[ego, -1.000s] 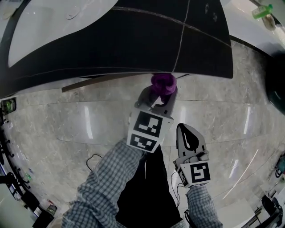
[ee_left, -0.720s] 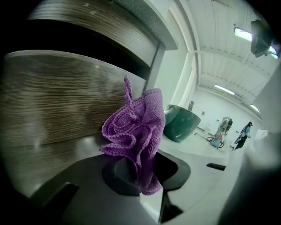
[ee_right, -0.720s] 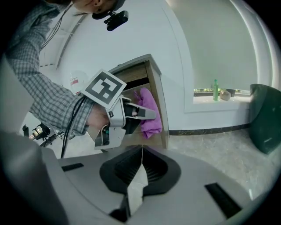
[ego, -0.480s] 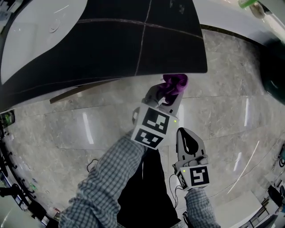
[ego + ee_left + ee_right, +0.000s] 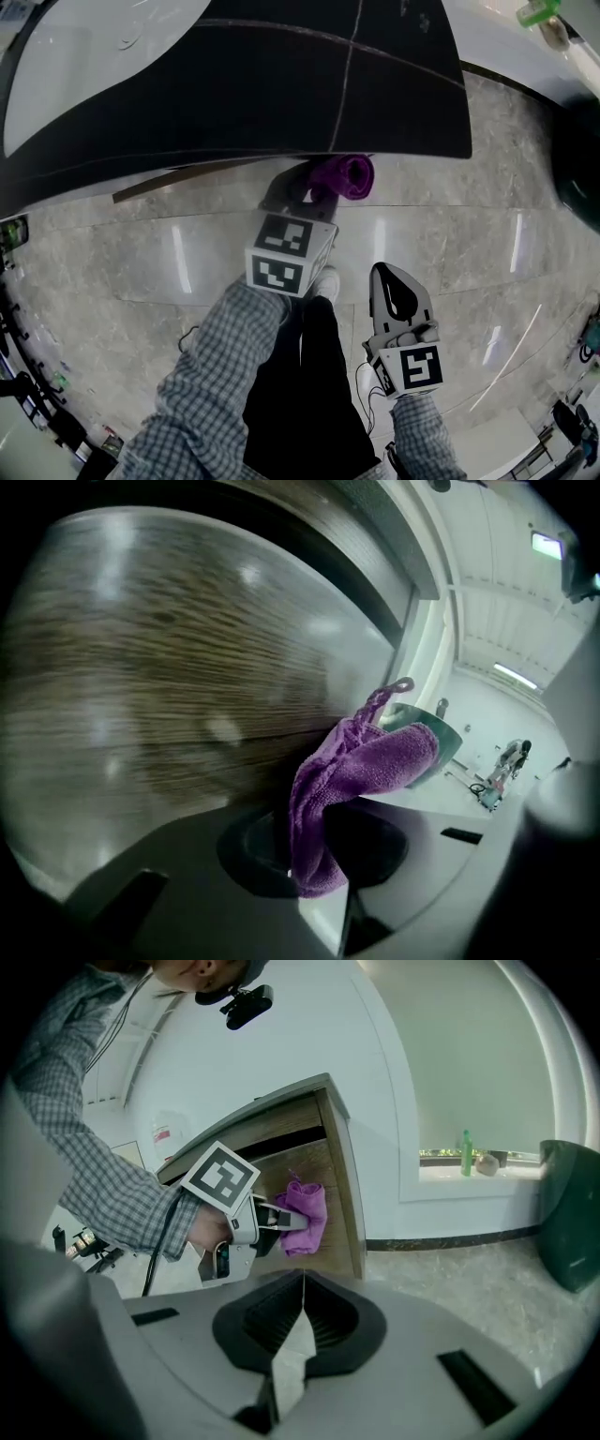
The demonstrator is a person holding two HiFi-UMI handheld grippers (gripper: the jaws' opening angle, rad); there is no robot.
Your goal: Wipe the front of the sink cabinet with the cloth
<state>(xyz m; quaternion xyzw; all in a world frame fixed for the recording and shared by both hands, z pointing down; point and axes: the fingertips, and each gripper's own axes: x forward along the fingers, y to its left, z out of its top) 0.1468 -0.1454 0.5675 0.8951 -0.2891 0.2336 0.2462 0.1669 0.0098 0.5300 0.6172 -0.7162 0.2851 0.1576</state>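
A purple cloth [image 5: 343, 175] is clamped in my left gripper [image 5: 314, 185], just under the edge of the dark countertop [image 5: 234, 84]. In the left gripper view the cloth [image 5: 361, 769] bulges out of the left gripper [image 5: 319, 847] and presses against the wood-grain cabinet front [image 5: 169, 667]. The right gripper view shows the cloth [image 5: 306, 1213] against the cabinet front [image 5: 330, 1171] near its right corner. My right gripper [image 5: 394, 278] hangs low beside my leg, apart from the cabinet. Its jaws [image 5: 300, 1321] are shut with nothing between them.
Polished stone floor [image 5: 450, 244] spreads below the cabinet. A dark green bin [image 5: 568, 1213] stands by the wall to the right. A green bottle [image 5: 464, 1152] sits on the window ledge. The white sink basin [image 5: 84, 56] is set in the countertop at left.
The left gripper with the cloth swept right along the cabinet front past the door seam, then came back left toward it. The right gripper stayed low and shut.
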